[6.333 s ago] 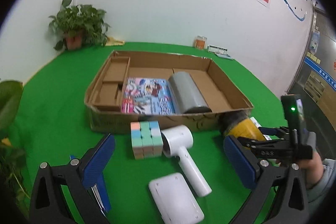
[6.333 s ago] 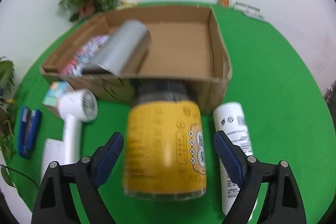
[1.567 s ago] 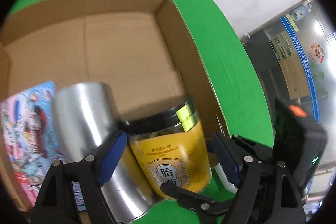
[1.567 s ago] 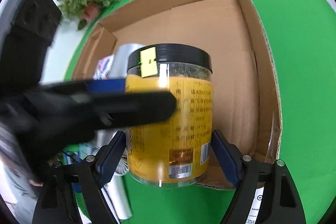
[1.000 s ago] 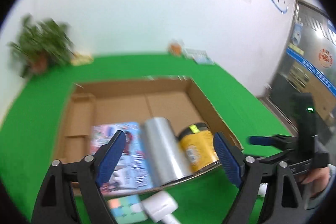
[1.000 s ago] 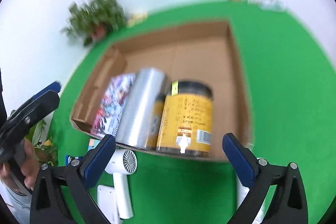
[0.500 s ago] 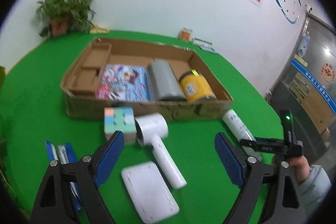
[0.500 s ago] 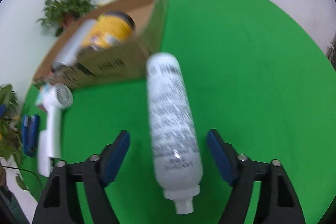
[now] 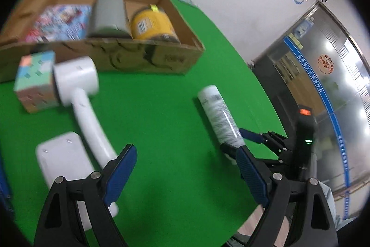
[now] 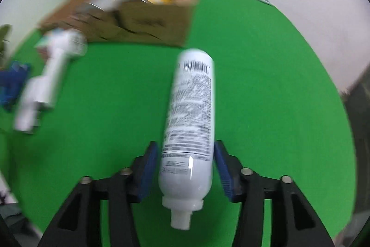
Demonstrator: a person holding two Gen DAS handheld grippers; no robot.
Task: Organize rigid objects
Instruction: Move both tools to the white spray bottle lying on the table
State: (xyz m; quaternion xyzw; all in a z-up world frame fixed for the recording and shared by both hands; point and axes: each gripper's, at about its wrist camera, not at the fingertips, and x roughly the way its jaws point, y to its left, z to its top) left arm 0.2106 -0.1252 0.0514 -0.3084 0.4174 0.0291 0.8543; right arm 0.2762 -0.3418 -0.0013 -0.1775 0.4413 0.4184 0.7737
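Right gripper (image 10: pixel 186 167) low over the green tabletop (image 10: pixel 266 89), blue pads either side of a white cylindrical spray bottle (image 10: pixel 190 122) lying flat, nozzle end toward the gripper. Jaws are opening; narrow gaps show at both pads, so nothing is pinched. Bottle sits well right of the other loose items, with bare green felt beyond it and to its right out to the table's curved edge.

Left gripper (image 9: pixel 185 174) spread wide, nothing between its pads, hovering over open green near the table's near edge. Just left of it lie a white hair dryer (image 9: pixel 78 94) and a flat white rounded box (image 9: pixel 62 159). A pastel cube (image 9: pixel 34 81) touches the dryer head.

Far side: shallow brown cardboard box (image 9: pixel 161 59) holding a silver metal cylinder (image 9: pixel 108 13), a yellow-labelled jar (image 9: pixel 151 23) on its side against the right wall, and a colourful printed book (image 9: pixel 60 21). A clear green strip separates the box front from the bottle.
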